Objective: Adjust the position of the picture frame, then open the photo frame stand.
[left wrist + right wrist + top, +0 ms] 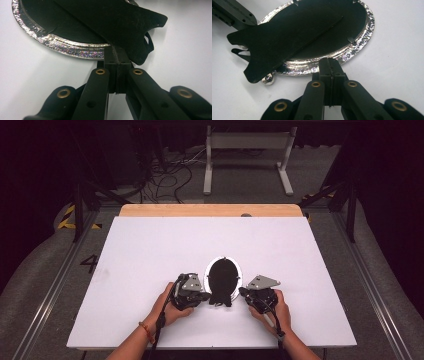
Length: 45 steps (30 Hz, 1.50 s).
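Both tools (jaws closed) flank the oval frame (223, 279); left tool (206, 296), right tool (243, 292).

Each of my hands carries a black gripper. The left gripper (206, 296) and the right gripper (243, 292) both wear a grey three-cornered plate on top, pierced with small holes. A black cable trails back from each along my bare forearms. On my left wrist sits an orange-and-red bracelet (146, 330). Up close, the fingers (117, 67) are matte black blocks with small screw holes, driven by flat black link arms. Brass-coloured rivets ring each pivot, and the outer links end in rounded black knuckles.
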Available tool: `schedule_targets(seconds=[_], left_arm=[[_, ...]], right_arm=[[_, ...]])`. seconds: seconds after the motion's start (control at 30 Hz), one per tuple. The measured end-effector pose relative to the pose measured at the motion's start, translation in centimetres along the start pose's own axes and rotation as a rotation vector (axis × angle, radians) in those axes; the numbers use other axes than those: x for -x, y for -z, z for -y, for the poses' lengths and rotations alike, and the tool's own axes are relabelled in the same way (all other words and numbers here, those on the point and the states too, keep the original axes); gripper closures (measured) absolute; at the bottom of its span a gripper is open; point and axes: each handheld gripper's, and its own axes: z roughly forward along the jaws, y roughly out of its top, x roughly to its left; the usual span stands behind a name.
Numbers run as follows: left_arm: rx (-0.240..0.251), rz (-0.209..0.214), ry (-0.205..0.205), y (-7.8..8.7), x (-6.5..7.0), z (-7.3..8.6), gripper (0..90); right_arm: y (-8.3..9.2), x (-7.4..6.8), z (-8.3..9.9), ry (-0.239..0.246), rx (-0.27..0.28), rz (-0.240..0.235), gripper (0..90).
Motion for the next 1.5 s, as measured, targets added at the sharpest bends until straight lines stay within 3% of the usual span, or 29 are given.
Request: schedule_targets(seconds=[0.2, 0.4, 0.6, 0.63, 0.77, 0.8, 0.87, 0.93, 1.1, 1.23, 1.33, 1.5], left_arm=[[-0.011, -0.018, -0.018, -0.1, 0.0, -0.2, 89.9], [0.018, -0.016, -0.023, 0.2, -0.1, -0.1, 89.7], [0.045, -0.039, -0.061, 2.1, 0.0, 0.0, 88.0], [0.053, -0.061, -0.077, 3.1, 0.3, 0.3, 86.5], [0.061, -0.076, -0.099, 4.7, 0.5, 1.0, 83.4], [0.069, -0.089, -0.094, 5.5, 0.5, 1.4, 83.4], [0.103, -0.097, -0.055, 6.6, 0.5, 2.2, 78.6], [0.103, -0.122, -0.047, 7.7, 0.8, 3.5, 75.5], [0.165, -0.189, 0.023, 10.4, 1.1, 7.0, 62.8], [0.165, -0.219, 0.080, 11.2, 0.6, 8.6, 53.5], [0.176, -0.235, 0.086, 11.3, 0.4, 8.8, 50.6], [0.144, -0.277, 0.083, 10.8, 0.3, 8.9, 38.3]], right_arm=[[-0.1, 0.3, -0.1, -0.001, 0.002, 0.004, 90.0], [0.2, 0.4, 0.0, 0.014, -0.001, -0.001, 86.9], [1.4, 1.3, 0.2, -0.005, 0.016, -0.039, 87.5], [2.4, 1.6, 0.2, 0.005, 0.029, -0.053, 85.7], [3.7, 2.1, 0.1, 0.044, 0.053, -0.066, 83.2], [4.2, 2.5, 0.1, 0.052, 0.059, -0.063, 83.1], [5.2, 3.7, 0.4, 0.015, 0.079, -0.086, 81.1], [5.6, 4.4, 0.6, 0.004, 0.071, -0.091, 80.7], [6.2, 5.3, 0.8, -0.024, 0.070, -0.086, 80.5], [5.6, 5.0, 0.9, -0.024, 0.037, -0.099, 80.5], [5.2, 4.5, 0.8, -0.010, 0.022, -0.116, 80.2], [4.3, 3.3, 0.5, 0.012, 0.004, -0.163, 78.4]])
